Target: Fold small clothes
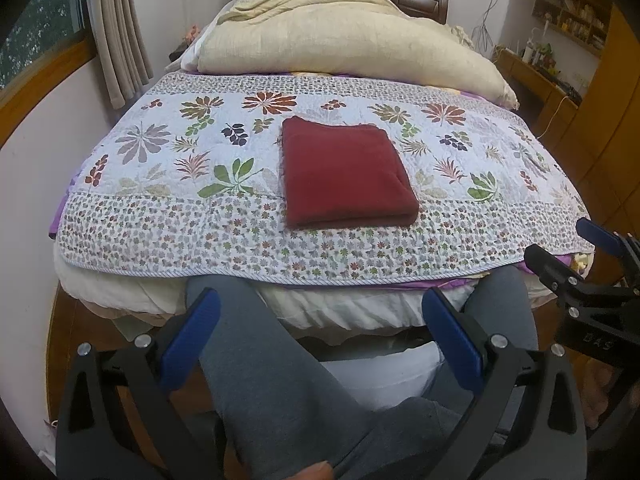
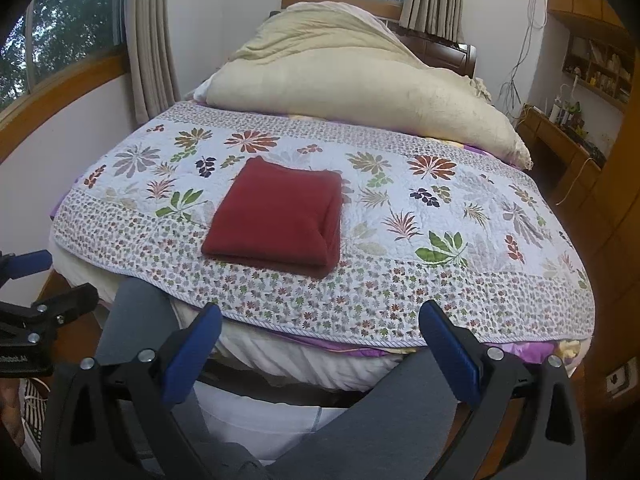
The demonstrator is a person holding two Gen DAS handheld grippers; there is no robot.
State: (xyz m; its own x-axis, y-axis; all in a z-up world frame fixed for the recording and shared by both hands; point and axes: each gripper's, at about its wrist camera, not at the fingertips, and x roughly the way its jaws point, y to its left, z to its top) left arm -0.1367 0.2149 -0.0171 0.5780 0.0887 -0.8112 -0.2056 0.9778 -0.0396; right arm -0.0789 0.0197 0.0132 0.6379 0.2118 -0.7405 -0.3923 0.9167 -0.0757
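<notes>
I am holding my left tongs [image 1: 320,316] and right tongs [image 2: 320,332] released, grasping nothing, above my knees; the red cloth [image 1: 346,174] is lying folded on the quilt [image 1: 160,208], seemingly finished.

Left gripper [image 1: 320,316]: black moulded plastic frame with triangular cut-outs, silver round screw heads at the pivots, and two blue ribbed finger pads [image 1: 188,340]. Right gripper [image 2: 320,332]: identical black frame, silver screws and blue pads [image 2: 450,354]; pale embossed lettering marks its body. The person wears grey knit trousers [image 1: 272,380].
</notes>
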